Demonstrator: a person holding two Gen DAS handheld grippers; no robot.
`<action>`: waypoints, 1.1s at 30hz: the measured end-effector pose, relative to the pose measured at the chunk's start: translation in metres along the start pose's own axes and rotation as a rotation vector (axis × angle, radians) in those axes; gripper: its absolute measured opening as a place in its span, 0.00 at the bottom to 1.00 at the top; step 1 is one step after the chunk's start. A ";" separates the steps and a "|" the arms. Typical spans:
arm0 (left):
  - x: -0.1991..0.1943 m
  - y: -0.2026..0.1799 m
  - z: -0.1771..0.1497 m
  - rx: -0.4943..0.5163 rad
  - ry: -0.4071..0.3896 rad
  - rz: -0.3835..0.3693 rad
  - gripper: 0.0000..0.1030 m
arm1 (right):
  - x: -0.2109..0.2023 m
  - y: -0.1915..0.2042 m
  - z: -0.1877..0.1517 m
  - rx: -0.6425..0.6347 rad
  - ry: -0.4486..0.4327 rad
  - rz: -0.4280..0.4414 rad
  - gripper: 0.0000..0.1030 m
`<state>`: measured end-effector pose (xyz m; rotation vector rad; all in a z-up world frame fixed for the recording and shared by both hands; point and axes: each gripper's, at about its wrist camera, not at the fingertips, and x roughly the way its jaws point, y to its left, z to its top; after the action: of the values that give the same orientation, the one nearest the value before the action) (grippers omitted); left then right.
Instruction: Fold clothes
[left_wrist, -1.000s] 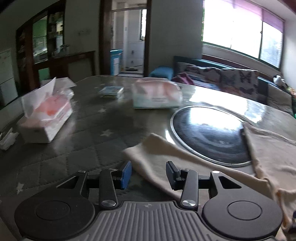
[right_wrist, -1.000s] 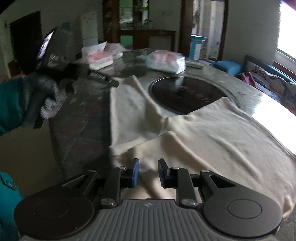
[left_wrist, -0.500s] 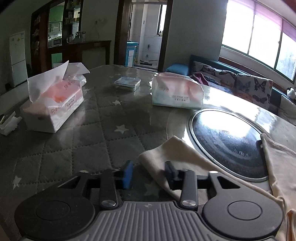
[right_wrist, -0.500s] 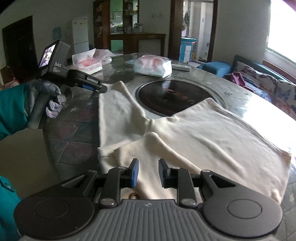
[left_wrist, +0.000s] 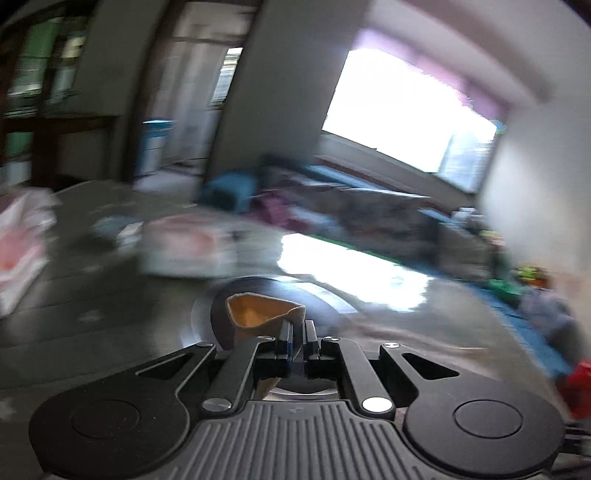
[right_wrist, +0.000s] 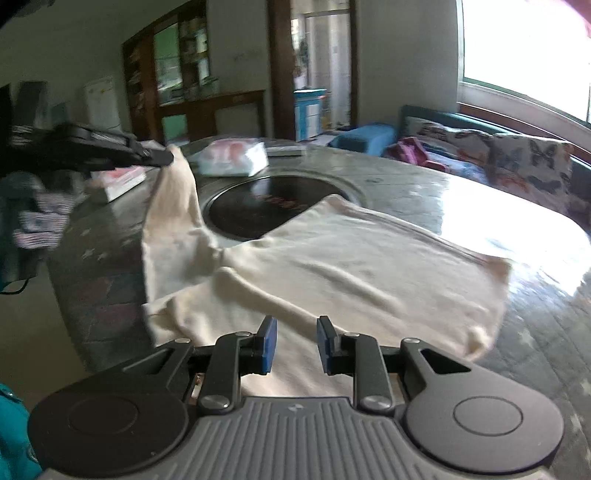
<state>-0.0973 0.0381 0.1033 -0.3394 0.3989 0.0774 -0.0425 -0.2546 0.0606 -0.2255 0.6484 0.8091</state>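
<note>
Cream shirt spread mid-frame in our right view only, left gripper pinching its sleeve, right gripper wide, we see blur left.

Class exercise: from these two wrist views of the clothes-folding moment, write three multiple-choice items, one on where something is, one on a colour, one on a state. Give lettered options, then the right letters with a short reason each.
1. Where does the dark round plate sit?
A. set into the table, beyond the garment
B. on the sofa
C. on the floor

2. What colour is the garment?
A. navy
B. cream
C. red

3. What is the state of the left gripper?
A. wide open over bare table
B. out of view
C. shut on the garment's sleeve, which is lifted off the table

Answers:
1 A, the right wrist view shows the plate in the tabletop with the garment's far edge lapping over it.
2 B, the cloth is pale cream in both views.
3 C, the fingers pinch the sleeve, and the right wrist view shows it raised; the right gripper stands open above the garment.
</note>
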 end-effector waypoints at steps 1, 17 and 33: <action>-0.003 -0.014 0.000 0.014 -0.001 -0.051 0.05 | -0.003 -0.004 -0.002 0.012 -0.005 -0.008 0.22; 0.026 -0.144 -0.071 0.198 0.218 -0.460 0.08 | -0.039 -0.052 -0.041 0.179 -0.035 -0.135 0.22; 0.032 -0.055 -0.079 0.284 0.240 -0.124 0.30 | -0.025 -0.045 -0.037 0.191 -0.010 -0.093 0.22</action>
<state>-0.0888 -0.0399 0.0394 -0.0913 0.6172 -0.1423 -0.0384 -0.3158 0.0444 -0.0773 0.6961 0.6542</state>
